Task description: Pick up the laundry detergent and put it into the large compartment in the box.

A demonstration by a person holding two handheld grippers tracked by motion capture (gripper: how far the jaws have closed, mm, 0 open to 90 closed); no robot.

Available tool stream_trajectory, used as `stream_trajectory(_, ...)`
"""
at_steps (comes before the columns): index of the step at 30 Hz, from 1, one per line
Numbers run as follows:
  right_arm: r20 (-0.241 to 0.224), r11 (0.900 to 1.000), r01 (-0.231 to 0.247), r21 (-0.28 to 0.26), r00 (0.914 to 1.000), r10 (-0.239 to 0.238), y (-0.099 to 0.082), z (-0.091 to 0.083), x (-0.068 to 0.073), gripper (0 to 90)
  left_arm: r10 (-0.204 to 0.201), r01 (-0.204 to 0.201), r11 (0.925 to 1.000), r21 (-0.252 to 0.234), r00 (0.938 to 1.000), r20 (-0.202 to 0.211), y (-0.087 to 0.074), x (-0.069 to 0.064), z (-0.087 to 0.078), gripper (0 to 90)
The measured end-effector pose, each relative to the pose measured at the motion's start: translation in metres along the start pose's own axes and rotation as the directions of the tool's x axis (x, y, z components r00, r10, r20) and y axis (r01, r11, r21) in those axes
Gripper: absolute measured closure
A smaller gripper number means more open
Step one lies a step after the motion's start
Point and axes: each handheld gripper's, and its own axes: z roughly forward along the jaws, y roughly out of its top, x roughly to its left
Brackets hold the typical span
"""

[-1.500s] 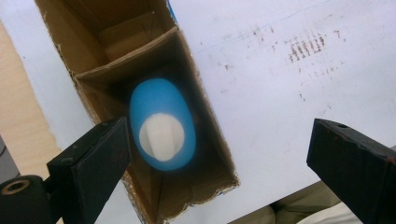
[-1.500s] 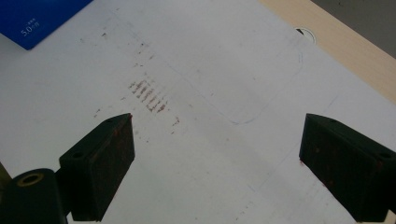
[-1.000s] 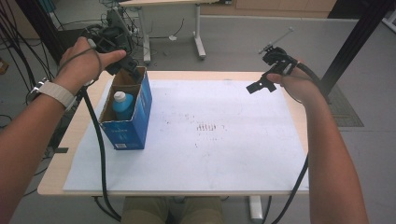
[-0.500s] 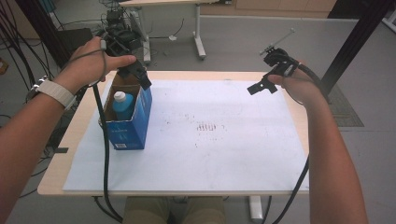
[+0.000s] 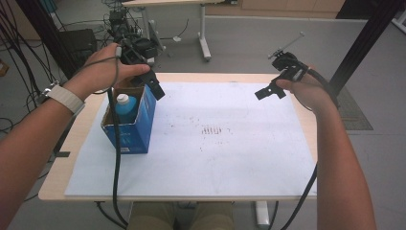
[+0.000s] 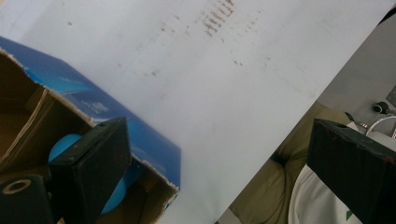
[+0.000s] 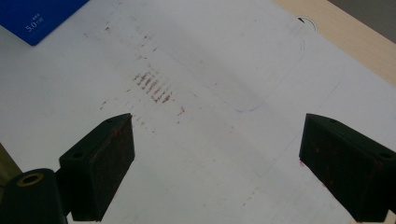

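Note:
An open-topped blue cardboard box (image 5: 133,125) stands on the left of the white sheet (image 5: 225,143), with a blue bottle (image 5: 125,107) with a white cap upright inside it. My left gripper (image 5: 154,86) hovers over the box's far right corner, open and holding nothing. In the left gripper view the gripper (image 6: 224,172) spans from above the box (image 6: 112,112) and the bottle (image 6: 63,145) out past the table's front edge. My right gripper (image 5: 269,91) hangs open above the far right of the sheet. Below the right gripper (image 7: 219,163) lies bare sheet.
Reddish-brown smudges (image 5: 212,130) mark the middle of the sheet; the same smudges (image 7: 152,86) lie ahead of the right jaws. The wooden table (image 5: 76,139) borders the sheet. Cables trail from both grippers. Another desk's legs (image 5: 203,33) and cables stand on the floor behind.
My left gripper has drifted right, from over the box's far end to above its far right corner. The right gripper has held almost still.

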Motion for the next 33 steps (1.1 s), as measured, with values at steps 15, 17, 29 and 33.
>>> stream_trajectory(15,0.004,0.9998,-0.021,0.002,0.9998,0.021,-0.006,-0.001,0.002,10.1,0.149,-0.150,0.9887,0.012,0.9883,0.033,0.017,-0.019,0.020,6.9)
stream_trajectory(17,0.003,0.9998,-0.021,0.001,0.9998,0.021,-0.006,-0.001,0.003,10.1,0.166,-0.167,0.9859,0.009,0.9853,0.039,0.017,-0.022,0.022,6.9)
stream_trajectory(29,0.005,0.9999,-0.016,0.000,0.9999,0.016,-0.003,0.000,0.008,10.0,0.250,-0.251,0.9680,0.013,0.9668,0.053,0.014,-0.036,0.038,6.9)
stream_trajectory(33,0.002,0.9999,-0.016,-0.001,0.9999,0.016,-0.003,0.000,0.008,9.9,0.273,-0.274,0.9614,0.026,0.9609,0.050,0.014,-0.041,0.044,6.9)
